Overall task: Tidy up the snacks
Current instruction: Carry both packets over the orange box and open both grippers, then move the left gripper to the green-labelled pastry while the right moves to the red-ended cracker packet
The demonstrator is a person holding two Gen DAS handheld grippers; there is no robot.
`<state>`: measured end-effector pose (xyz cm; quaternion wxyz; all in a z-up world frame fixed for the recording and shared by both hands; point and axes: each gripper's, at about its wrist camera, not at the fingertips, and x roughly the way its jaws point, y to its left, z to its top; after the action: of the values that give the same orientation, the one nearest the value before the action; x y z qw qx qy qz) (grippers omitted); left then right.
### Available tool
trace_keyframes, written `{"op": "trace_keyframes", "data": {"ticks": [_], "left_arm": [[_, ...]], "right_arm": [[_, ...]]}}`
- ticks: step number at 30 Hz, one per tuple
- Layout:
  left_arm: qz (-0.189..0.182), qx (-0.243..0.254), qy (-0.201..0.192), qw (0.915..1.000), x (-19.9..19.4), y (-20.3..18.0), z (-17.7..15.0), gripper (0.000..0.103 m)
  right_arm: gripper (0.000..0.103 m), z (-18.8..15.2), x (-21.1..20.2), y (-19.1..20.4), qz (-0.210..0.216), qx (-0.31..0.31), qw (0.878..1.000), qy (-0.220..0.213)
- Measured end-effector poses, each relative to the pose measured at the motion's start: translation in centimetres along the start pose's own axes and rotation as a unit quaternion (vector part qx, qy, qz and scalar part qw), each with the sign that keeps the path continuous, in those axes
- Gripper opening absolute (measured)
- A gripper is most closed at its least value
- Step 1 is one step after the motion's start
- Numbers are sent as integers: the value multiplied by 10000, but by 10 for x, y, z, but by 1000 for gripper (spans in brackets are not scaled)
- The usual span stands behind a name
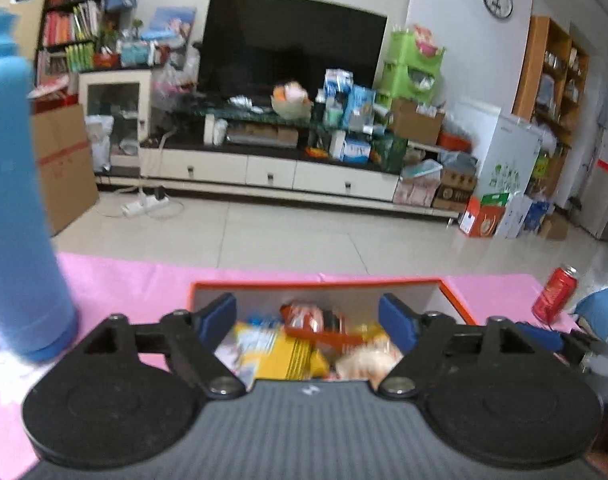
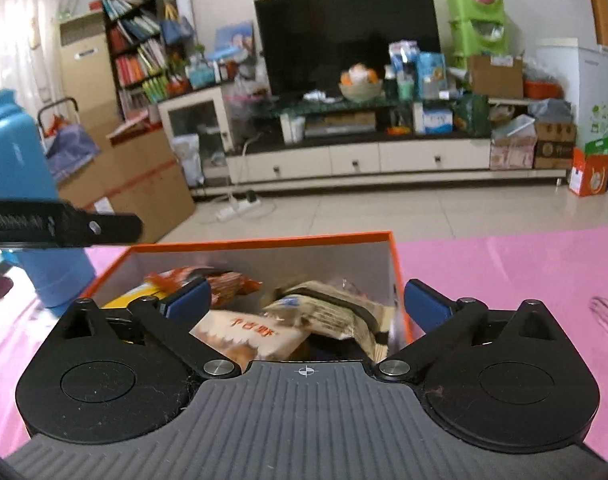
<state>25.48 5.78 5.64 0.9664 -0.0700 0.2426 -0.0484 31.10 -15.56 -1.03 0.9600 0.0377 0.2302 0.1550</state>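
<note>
An orange-rimmed open box (image 1: 315, 280) (image 2: 264, 240) sits on the pink table and holds several snack packets. In the left wrist view I see a yellow packet (image 1: 280, 352), a red-and-white packet (image 1: 311, 316) and a pale one (image 1: 367, 360). In the right wrist view a white packet with orange print (image 2: 252, 336), a beige packet (image 2: 331, 312) and an orange packet (image 2: 224, 280) lie in it. My left gripper (image 1: 307, 320) hangs open above the box, nothing between its pads. My right gripper (image 2: 305, 304) is open over the box too, touching no packet.
A tall blue bottle (image 1: 16, 208) (image 2: 28, 200) stands left of the box. A red can (image 1: 555, 294) stands at the table's far right edge. The left gripper's black arm (image 2: 64, 224) reaches across beside the bottle. Beyond the table are tiled floor and a TV cabinet (image 1: 272, 168).
</note>
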Motion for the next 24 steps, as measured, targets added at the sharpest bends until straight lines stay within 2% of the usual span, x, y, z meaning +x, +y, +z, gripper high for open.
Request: {"op": "trace_keyframes", "data": {"ticks": [1,3,6,11,15,19,21,24], "left_arm": [[66,51,-69,9999,-17,1,-13,102],[396,265,-110,9988,-44,3,-42,103],[766,658,256,9946,-64,3,-90,103],[429,791,1065,9902,-59,-14,-143,103],[225,941,1188,9882,-33,-43,-145,102],[154,713,1252,9894,12,-63,-132,102],[265,612,1402,9879,38,-74,-125,102],[458,450,1473,9870,62,-80,-120,95]], "right_arm": [[83,-3,-13,1,39,-17,10000,-26],[83,-16,-39,1,97,13,9999,-78],[83,-46,-68,-2,187,195,9995,158],[83,-87,-87,-19,333,621,9947,749],[83,-100,-83,-33,141,608,9931,992],[83,-97,-93,-55,-104,783,9938,787],[83,-96,-97,-72,-222,1062,9913,751],[83,-98,-102,-103,-191,1668,9828,774]]}}
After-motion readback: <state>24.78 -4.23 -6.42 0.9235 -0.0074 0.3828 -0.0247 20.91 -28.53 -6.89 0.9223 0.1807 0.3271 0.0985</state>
